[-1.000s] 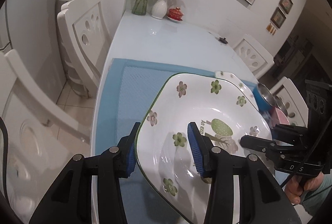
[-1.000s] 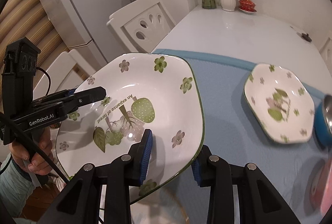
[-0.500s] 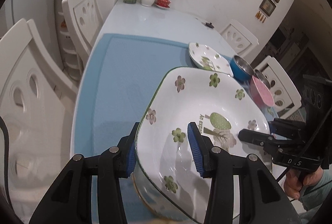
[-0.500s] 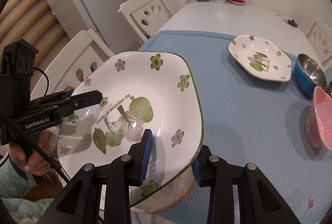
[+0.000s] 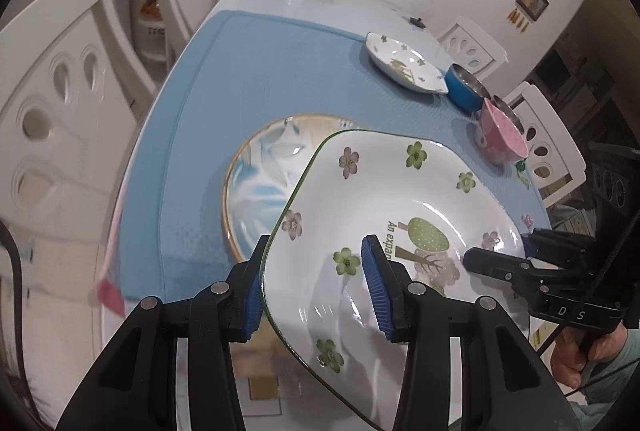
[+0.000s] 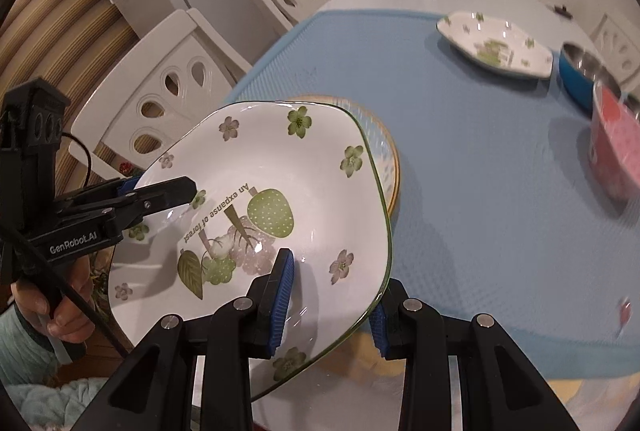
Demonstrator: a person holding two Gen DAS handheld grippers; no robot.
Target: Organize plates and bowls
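Flowered plate (image 5: pixel 400 215) is what you hold between both grippers: a large white dish with rounded corners, a thin green rim, scattered green and mauve blossoms, and a dotted green tree in the middle beside the words "An expanse of forest". Your left gripper (image 5: pixel 312 291) has its jaws pinching the plate's left edge, one blue pad under the rim and one inside the well. Your right gripper (image 6: pixel 332 307) has its jaws pinching the opposite edge the same way. The plate hangs tilted over the near end of the blue mat (image 5: pixel 256 79) on the counter, partly covering a round gold-rimmed plate (image 5: pixel 260 183) with pale blue leaves that lies on the mat. Far right on the mat sit a smaller flowered plate (image 5: pixel 404 65), a blue bowl (image 5: pixel 464 89) and a pink bowl (image 5: pixel 500 139).
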